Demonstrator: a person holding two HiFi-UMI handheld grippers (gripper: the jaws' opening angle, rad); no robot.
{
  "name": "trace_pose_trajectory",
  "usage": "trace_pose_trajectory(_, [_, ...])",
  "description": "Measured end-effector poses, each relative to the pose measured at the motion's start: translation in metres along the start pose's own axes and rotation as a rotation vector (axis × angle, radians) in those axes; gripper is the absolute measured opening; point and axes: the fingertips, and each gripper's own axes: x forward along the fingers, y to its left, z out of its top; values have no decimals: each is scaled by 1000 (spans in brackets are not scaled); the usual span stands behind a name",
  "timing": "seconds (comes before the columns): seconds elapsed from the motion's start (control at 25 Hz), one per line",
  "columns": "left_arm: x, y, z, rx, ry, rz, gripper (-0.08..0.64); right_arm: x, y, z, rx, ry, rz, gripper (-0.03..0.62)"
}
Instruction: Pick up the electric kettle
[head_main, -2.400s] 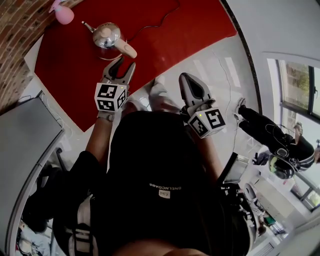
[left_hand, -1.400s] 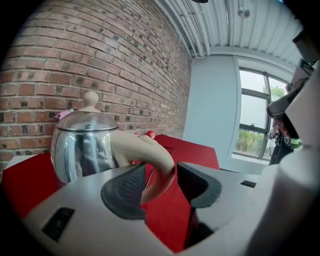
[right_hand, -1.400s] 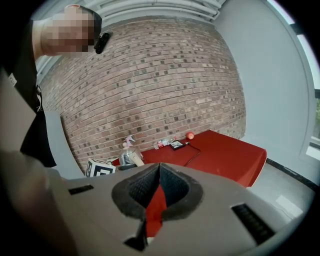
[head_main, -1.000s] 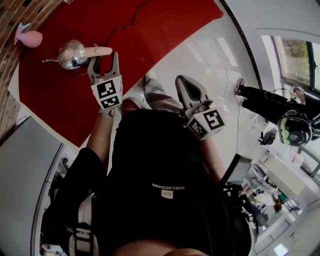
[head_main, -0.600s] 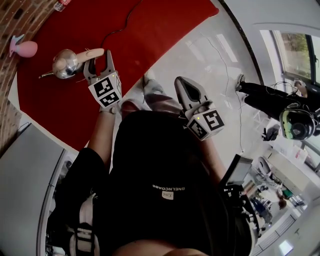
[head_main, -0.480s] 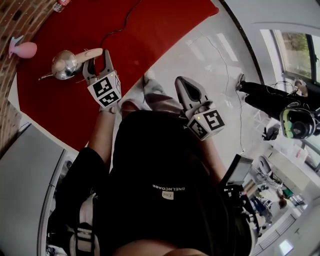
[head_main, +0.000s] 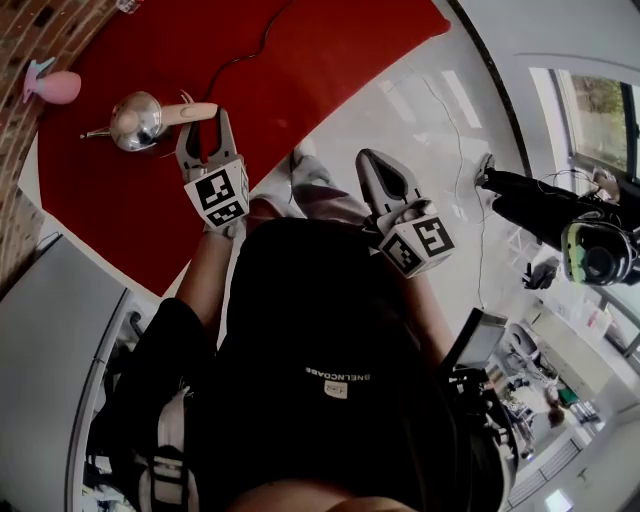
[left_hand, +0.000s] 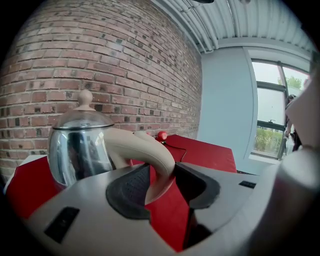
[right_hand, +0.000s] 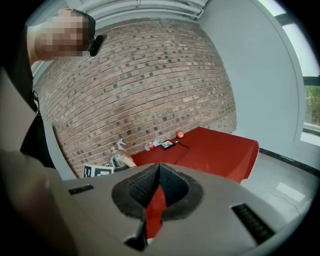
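The electric kettle (head_main: 135, 118) is a shiny steel pot with a beige handle (head_main: 192, 110) and a knobbed lid, standing on the red mat (head_main: 300, 70). In the left gripper view the kettle (left_hand: 77, 145) is close at the left and its handle (left_hand: 152, 152) arches down between the jaws. My left gripper (head_main: 206, 122) has just been closing, and both pads now meet the handle. My right gripper (head_main: 372, 156) hangs apart over the pale floor, shut with nothing in it (right_hand: 159, 172).
A black cord (head_main: 250, 45) runs from the kettle across the mat. A pink object (head_main: 55, 87) sits by the brick wall (head_main: 40, 25). A grey cabinet (head_main: 50, 340) stands at the lower left. Another person (head_main: 560, 235) is at the right.
The left gripper has come up to the kettle's handle and its jaws have narrowed onto it. The right gripper has stayed where it was.
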Motion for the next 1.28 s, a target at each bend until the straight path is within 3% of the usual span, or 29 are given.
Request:
trace_pose_trajectory(0.24, [-25,-5,-3,46,-9,-17,158,7,11,1,-12,17,35,6])
trace_pose_trajectory(0.52, [-17,-7,-8,157,24,-23,183,16,18,3,-23,23,51,6])
trace_pose_trajectory(0.72, [-4,-7,-11,158,36,-5,234,21,18,0,-27,30,48,6])
trace_pose_trajectory(1.28, [18,-8,-6,152,31,43,235,18,8,0,-20,35,50,6])
